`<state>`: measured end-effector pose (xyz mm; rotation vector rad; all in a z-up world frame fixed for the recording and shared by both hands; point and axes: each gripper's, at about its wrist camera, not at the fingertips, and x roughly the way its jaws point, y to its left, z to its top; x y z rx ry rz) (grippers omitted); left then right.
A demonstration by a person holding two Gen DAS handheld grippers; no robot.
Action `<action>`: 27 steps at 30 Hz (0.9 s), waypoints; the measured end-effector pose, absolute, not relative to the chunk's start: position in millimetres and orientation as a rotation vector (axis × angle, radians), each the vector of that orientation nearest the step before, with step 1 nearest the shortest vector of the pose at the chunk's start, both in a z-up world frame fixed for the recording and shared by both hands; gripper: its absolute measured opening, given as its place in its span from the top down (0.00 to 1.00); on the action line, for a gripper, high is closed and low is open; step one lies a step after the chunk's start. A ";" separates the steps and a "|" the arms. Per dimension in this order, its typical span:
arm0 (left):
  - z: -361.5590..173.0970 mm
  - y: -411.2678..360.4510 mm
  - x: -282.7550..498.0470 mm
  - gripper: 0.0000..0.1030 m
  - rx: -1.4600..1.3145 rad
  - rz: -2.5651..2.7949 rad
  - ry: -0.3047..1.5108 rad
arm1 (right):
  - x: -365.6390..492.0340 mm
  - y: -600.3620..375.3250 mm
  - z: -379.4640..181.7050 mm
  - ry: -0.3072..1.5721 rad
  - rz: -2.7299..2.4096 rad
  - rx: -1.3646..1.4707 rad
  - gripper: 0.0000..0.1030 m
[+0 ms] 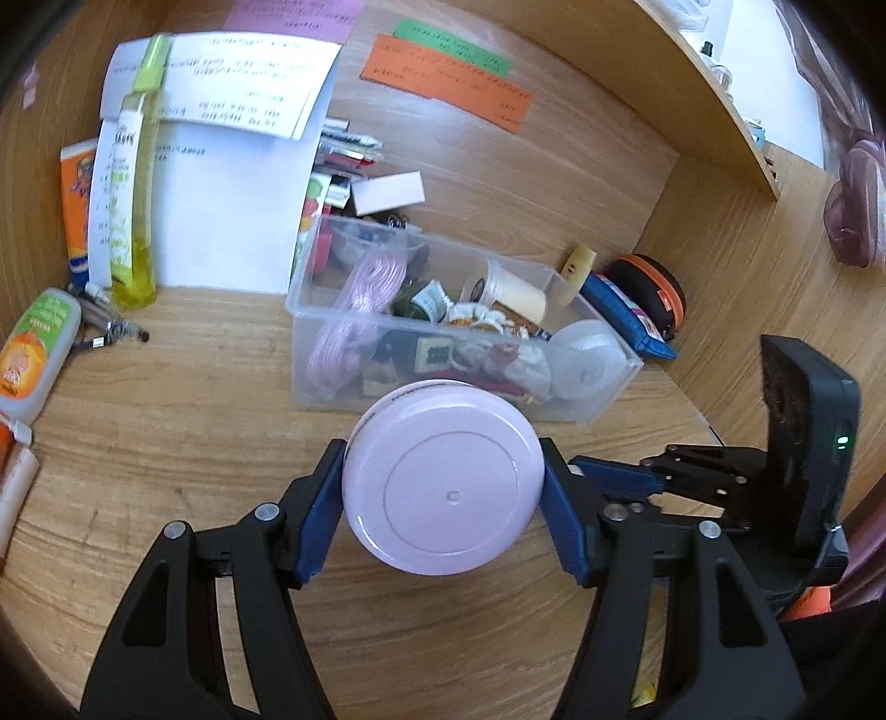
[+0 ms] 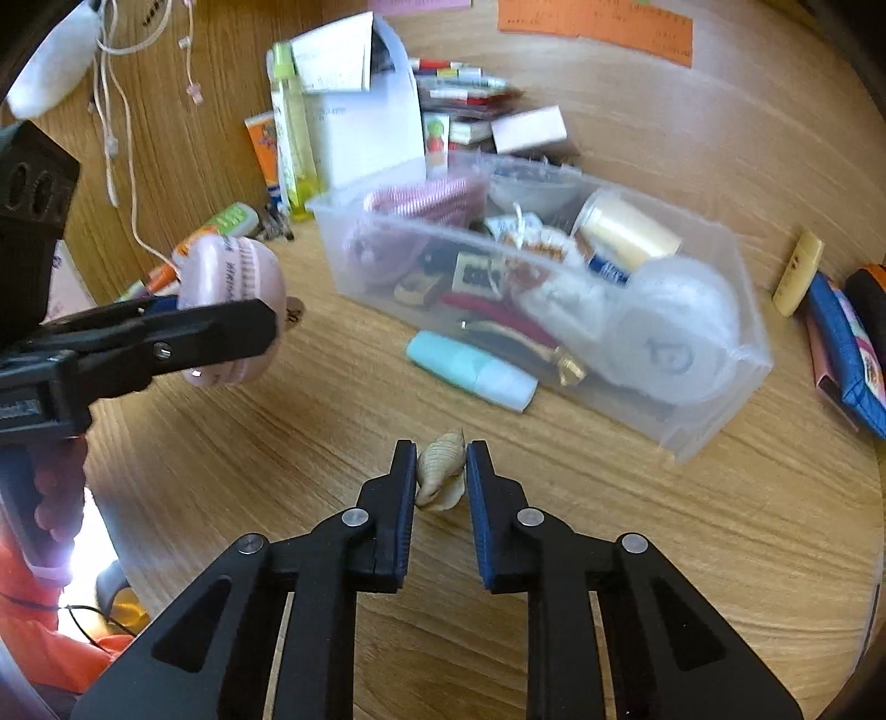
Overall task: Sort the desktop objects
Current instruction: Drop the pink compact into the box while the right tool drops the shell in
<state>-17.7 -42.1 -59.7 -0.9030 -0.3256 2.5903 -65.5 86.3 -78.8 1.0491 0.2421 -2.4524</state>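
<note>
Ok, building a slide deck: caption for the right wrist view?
Right gripper fingers bracket a seashell before the clear bin.

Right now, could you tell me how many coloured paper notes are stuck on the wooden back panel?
3: a pink note top left, a green note right of it, an orange note overlapping just below the green. Others may lie outside the frame.

Left tongs clamped, right tongs nearly closed

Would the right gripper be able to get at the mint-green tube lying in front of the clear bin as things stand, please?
Probably not yet: the right gripper is closed around a seashell. The mint-green tube lies ahead on bare desk by the clear bin, nothing between.
</note>
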 end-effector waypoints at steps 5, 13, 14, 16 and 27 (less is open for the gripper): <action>-47.4 -37.9 -24.5 0.37 -0.862 2.601 -0.350 | -67.7 101.1 -60.0 0.210 -2.489 0.984 0.84; -28.1 -25.6 -40.5 0.37 -0.799 2.641 -0.295 | -80.9 126.0 -34.4 0.182 -2.557 0.926 0.84; -26.1 -24.0 -43.5 0.37 -0.793 2.641 -0.294 | -83.6 127.7 -30.9 0.186 -2.563 0.918 0.84; -22.6 -20.4 -49.2 0.37 -0.783 2.638 -0.289 | -87.5 131.2 -24.9 0.187 -2.572 0.901 0.84; -8.6 -5.7 -81.3 0.37 -0.762 2.593 -0.278 | -111.6 141.2 -0.5 0.168 -2.622 0.830 0.84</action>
